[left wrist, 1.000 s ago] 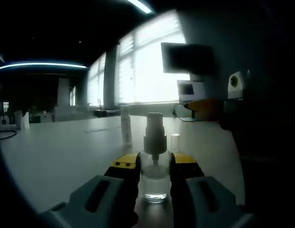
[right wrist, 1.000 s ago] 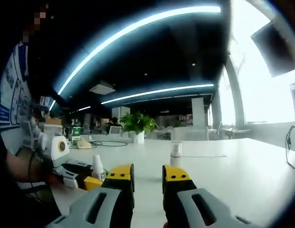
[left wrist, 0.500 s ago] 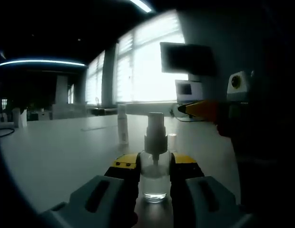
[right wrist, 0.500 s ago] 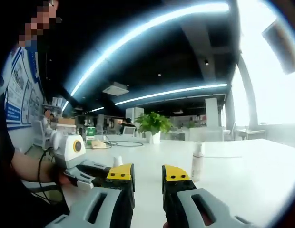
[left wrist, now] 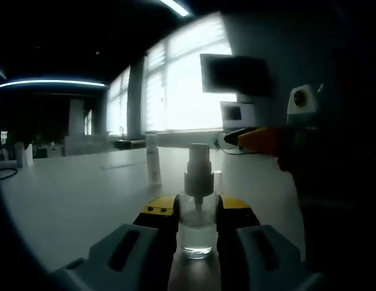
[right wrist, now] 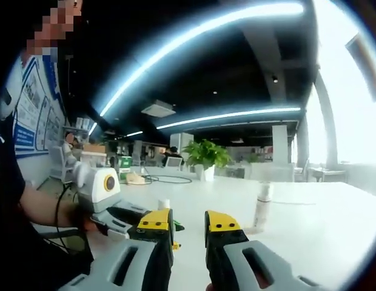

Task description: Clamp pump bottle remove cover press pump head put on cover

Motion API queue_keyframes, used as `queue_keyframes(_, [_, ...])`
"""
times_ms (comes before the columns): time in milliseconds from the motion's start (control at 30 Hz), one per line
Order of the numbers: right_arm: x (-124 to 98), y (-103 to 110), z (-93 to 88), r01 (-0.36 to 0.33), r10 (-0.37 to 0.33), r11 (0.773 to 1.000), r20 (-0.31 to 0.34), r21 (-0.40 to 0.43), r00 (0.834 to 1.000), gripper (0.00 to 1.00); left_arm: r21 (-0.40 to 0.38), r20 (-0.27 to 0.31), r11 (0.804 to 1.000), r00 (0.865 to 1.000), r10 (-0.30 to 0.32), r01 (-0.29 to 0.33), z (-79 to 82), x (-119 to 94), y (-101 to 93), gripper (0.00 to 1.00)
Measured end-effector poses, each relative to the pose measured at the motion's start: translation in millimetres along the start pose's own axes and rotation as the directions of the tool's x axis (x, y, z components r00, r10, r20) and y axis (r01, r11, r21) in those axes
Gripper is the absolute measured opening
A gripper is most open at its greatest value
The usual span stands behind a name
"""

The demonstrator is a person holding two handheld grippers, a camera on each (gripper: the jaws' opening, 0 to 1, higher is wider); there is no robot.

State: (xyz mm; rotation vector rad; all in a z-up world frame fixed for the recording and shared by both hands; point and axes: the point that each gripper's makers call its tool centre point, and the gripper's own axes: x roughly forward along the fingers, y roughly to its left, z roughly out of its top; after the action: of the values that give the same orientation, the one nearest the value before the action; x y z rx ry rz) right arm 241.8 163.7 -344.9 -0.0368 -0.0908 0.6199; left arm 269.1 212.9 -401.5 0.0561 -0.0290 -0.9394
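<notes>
Left gripper [left wrist: 197, 213]: jaws closed on the pump bottle [left wrist: 196, 227], gripping the clear body on both sides. Bottle stands upright on the white surface [left wrist: 73, 200], pump head [left wrist: 198, 156] exposed on top, no cover on it.

Left gripper view also picks up a small clear cover [left wrist: 219, 179] standing on the surface just behind the bottle, slightly right, and a tall slim white bottle [left wrist: 153, 159] further back to the left. The right gripper comes in from the right edge at roughly pump-head height, orange tip pointing toward the bottle, well apart from it. Monitor [left wrist: 234, 74] and bright windows behind.

Right gripper [right wrist: 182, 222]: jaws a narrow gap apart, nothing between them. Its view looks across the surface the other way: left gripper at lower left with the pump head [right wrist: 164, 204] poking up just behind the right gripper's left jaw; bottle body is hidden there. The tall white bottle [right wrist: 261, 207] stands to the right, potted plant [right wrist: 207, 159] far back, a person's arm [right wrist: 45, 212] at left.
</notes>
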Motion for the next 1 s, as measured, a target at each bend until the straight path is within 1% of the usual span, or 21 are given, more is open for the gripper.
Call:
queue_keyframes(67, [0.3,0.2,0.9,0.004,-0.004,1.0,-0.002,-0.006,1.0,0.12,-0.003,0.0,1.0,1.0,-0.012,0.012,-0.2,0.7,-2.3,0.15])
queue_keyframes(233, [0.7,-0.5,7.1,-0.019,0.018,1.0,-0.017,-0.017,1.0,0.1,-0.016,-0.002,1.0,1.0,-0.013,0.013,-0.2,0.2,-2.5,0.15])
queue_keyframes(333, [5.2,-6.4,6.1,-0.036,0.035,0.999,-0.037,-0.024,0.999,0.08,-0.015,-0.001,1.0,1.0,-0.025,0.025,0.1,0.8,-6.7,0.15])
queue_keyframes(400, [8.5,-3.9,7.0,-0.07,0.07,0.997,-0.056,-0.012,0.996,0.07,-0.014,0.0,1.0,1.0,-0.024,0.024,0.2,0.9,-6.6,0.15])
queue_keyframes(500, [13.5,-0.4,14.1,-0.106,0.104,0.994,-0.067,-0.02,0.992,0.06,-0.012,0.0,1.0,1.0,-0.021,0.021,0.0,0.9,-5.2,0.15])
queue_keyframes(567, [17.3,3.0,18.3,-0.14,0.136,0.989,-0.086,-0.038,0.987,0.06,-0.013,0.0,1.0,1.0,-0.021,0.021,-0.1,0.8,-5.1,0.15])
queue_keyframes(633, [20.2,8.4,19.4,-0.194,0.189,0.98,-0.111,-0.039,0.976,0.06,-0.009,0.001,1.0,1.0,-0.022,0.022,0.3,0.5,-5.4,0.15])
queue_keyframes(700, [23.3,8.8,21.8,-0.211,0.203,0.976,-0.12,-0.053,0.972,0.06,-0.003,0.001,1.0,1.0,-0.023,0.023,0.4,0.6,-5.3,0.15])
queue_keyframes(767, [25.2,10.3,21.4,-0.236,0.222,0.968,-0.149,-0.085,0.964,0.06,0.001,0.001,1.0,1.0,-0.019,0.019,0.5,0.7,-4.3,0.15])
queue_keyframes(800, [26.6,10.5,23.1,-0.242,0.226,0.966,-0.153,-0.096,0.962,0.06,0.005,0.0,1.0,1.0,-0.016,0.016,0.4,0.6,-3.1,0.15])
queue_keyframes(900, [31.0,12.6,27.3,-0.267,0.245,0.957,-0.178,-0.113,0.953,0.06,0.009,-0.003,1.0,1.0,-0.011,0.011,0.4,0.3,-0.9,0.15])
queue_keyframes(1000, [33.6,15.1,27.9,-0.29,0.261,0.947,-0.2,-0.135,0.944,0.06,0.006,-0.005,1.0,1.0,-0.022,0.022,1.2,0.6,-4.1,0.15])
